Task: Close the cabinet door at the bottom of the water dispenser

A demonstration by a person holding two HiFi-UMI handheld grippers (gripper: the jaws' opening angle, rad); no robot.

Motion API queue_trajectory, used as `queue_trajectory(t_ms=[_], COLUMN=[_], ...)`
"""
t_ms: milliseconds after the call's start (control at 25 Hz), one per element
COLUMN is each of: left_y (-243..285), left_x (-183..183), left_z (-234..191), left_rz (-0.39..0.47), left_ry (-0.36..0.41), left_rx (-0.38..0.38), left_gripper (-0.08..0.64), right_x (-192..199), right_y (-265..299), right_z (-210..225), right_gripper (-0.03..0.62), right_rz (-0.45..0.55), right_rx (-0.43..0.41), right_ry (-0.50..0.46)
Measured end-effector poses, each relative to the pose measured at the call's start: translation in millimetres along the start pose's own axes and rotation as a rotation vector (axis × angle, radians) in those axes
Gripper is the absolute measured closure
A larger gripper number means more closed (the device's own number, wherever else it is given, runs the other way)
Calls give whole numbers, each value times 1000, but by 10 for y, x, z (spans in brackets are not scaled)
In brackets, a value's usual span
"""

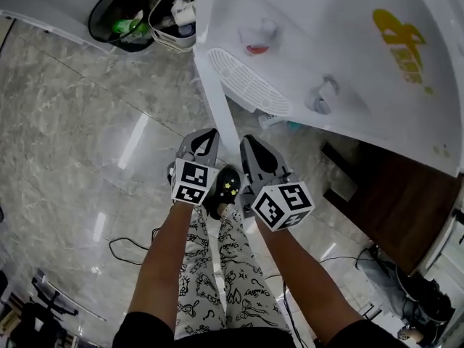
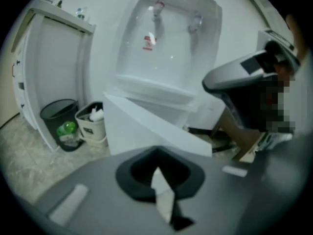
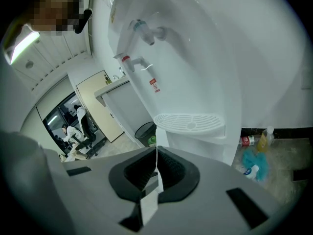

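Observation:
The white water dispenser (image 1: 326, 42) fills the upper right of the head view, with two taps and a drip tray (image 1: 250, 84). Its bottom cabinet door (image 1: 214, 100) stands open, swung out towards me as a thin white panel. My left gripper (image 1: 206, 133) and right gripper (image 1: 250, 140) hang side by side just short of the door's lower edge, both shut and holding nothing. In the left gripper view the open door (image 2: 142, 126) angles out ahead of the shut jaws (image 2: 157, 168), with the right gripper (image 2: 239, 77) at the right. The right gripper (image 3: 156, 163) faces the drip tray (image 3: 188, 121).
A black bin (image 1: 116, 13) and a white bin full of rubbish (image 1: 174, 17) stand left of the dispenser. Bottles (image 3: 249, 141) and a blue cloth (image 3: 257, 163) lie on the floor at its right. Brown furniture (image 1: 391, 201) is further right. Cables (image 1: 127, 249) trail across the marble floor.

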State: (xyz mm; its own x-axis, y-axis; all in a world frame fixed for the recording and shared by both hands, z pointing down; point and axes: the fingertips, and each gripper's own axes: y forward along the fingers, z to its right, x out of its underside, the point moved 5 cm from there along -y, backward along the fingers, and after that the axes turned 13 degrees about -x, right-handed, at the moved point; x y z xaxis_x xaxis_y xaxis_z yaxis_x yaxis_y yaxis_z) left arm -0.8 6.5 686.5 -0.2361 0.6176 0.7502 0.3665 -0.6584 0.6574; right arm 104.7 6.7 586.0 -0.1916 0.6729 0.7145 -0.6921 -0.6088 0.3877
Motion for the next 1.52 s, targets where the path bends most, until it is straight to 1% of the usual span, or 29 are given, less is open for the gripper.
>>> queue_trajectory(t_ms=[160, 200, 320, 480, 600, 720, 840, 880, 1000, 1200, 1280, 1400, 1440, 1520], left_y=[253, 304, 450, 636, 732, 791, 860, 873, 870, 663, 468, 13, -168, -523], left_x=[-214, -268, -380, -554, -669, -739, -805, -826, -852, -836, -825, -835, -864, -1014], left_z=[172, 201, 293, 389, 443, 467, 499, 499, 474, 538, 522, 499, 466, 319], left_rz=[0, 1, -6, -11, -18, -32, -44, -46, -39, 3, -5, -31, -28, 8], left_ry=[43, 37, -16, -25, -44, -29, 6, 3, -43, -18, -23, -16, -15, -17], left_rx=[48, 59, 115, 164, 167, 175, 179, 175, 162, 180, 176, 157, 153, 139], left_gripper=[563, 563, 561, 561, 561, 561, 561, 561, 561, 561, 561, 561, 561, 561], right_x=[-86, -117, -232, -374, -391, -367, -367, -374, -389, -472, -517, -580, -617, -755], right_y=[-37, -50, -124, -220, -305, -394, -455, -463, -481, -530, -562, -701, -739, -762], right_z=[89, 114, 189, 244, 274, 300, 312, 305, 295, 309, 255, 45, -64, -316], right_gripper=[575, 575, 575, 575, 575, 575, 575, 575, 575, 575, 575, 575, 575, 575], right_rz=[17, 19, 40, 92, 107, 147, 167, 170, 183, 204, 202, 180, 170, 150], right_rx=[2, 4, 18, 39, 51, 70, 82, 80, 69, 52, 38, 14, -2, -61], right_ry=[27, 30, 53, 69, 89, 135, 158, 160, 157, 126, 109, 78, 63, 25])
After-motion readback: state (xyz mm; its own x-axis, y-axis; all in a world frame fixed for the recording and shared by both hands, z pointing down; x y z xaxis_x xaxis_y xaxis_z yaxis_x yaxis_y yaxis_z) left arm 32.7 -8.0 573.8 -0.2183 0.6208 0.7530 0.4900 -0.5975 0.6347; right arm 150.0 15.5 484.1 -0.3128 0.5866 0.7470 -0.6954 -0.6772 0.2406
